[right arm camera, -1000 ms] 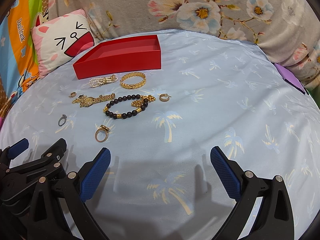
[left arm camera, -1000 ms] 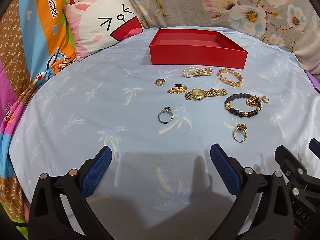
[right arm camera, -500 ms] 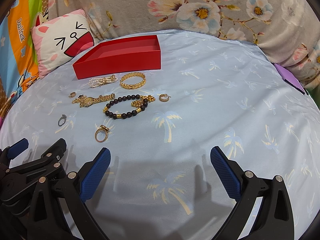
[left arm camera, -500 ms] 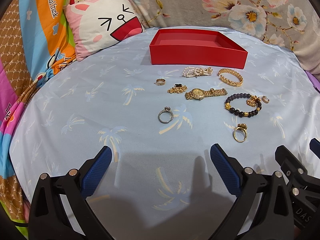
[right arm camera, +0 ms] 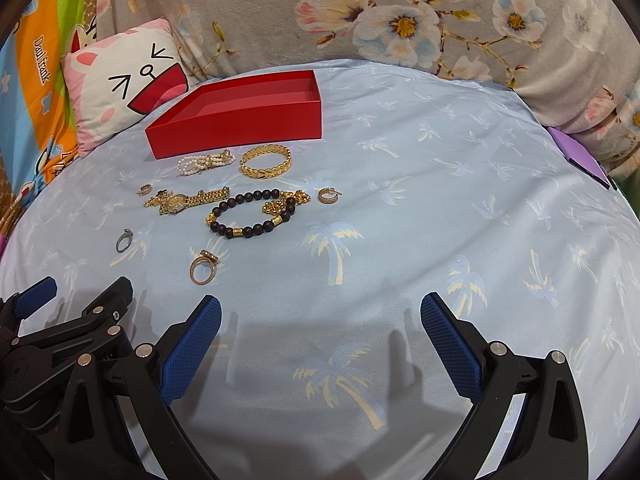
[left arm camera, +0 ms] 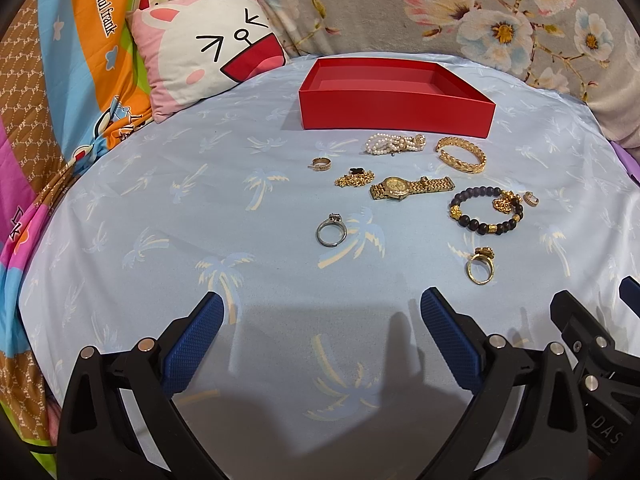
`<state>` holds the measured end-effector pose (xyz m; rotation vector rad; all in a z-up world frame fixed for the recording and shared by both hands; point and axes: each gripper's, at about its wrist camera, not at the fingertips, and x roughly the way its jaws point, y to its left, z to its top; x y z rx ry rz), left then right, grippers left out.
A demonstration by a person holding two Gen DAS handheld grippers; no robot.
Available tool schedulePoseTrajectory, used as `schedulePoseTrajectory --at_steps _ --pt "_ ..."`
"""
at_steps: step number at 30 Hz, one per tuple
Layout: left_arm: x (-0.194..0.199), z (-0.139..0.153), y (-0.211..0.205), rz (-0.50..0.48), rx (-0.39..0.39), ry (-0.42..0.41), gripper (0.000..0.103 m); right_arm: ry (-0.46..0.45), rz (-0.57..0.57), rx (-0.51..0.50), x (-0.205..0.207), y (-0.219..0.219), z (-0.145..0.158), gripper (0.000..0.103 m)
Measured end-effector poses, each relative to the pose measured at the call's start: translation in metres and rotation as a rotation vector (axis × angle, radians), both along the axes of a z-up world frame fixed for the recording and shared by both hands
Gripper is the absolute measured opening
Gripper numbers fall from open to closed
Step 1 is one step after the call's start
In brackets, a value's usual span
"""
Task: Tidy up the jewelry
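Both grippers, left gripper (left arm camera: 320,320) and right gripper (right arm camera: 320,320), gape wide, empty. We judge sorting unstarted: red box (left arm camera: 396,112) bare; next, reach the near gold ring (left arm camera: 480,268).

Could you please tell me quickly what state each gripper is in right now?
Left gripper: open, holding nothing.
Right gripper: open, holding nothing.

No visible change across the views: no shift in position, no difference in grip, nothing new, nothing gone.
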<state>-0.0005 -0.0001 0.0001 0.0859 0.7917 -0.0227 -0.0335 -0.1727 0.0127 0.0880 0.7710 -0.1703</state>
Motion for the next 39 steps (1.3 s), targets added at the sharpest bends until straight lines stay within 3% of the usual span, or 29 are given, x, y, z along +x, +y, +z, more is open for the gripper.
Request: schedulePoseTrajectory --at_steps 31,39 --pt "0.0 0.0 0.0 -0.001 -0.002 0.0 0.096 0.0 0.001 0.001 0.001 0.001 0.0 0.098" --pt "-0.003 0.004 0.018 0.042 -0.112 0.002 0.097 -0.003 0.012 0.054 0.0 -0.009 0.001 0.098"
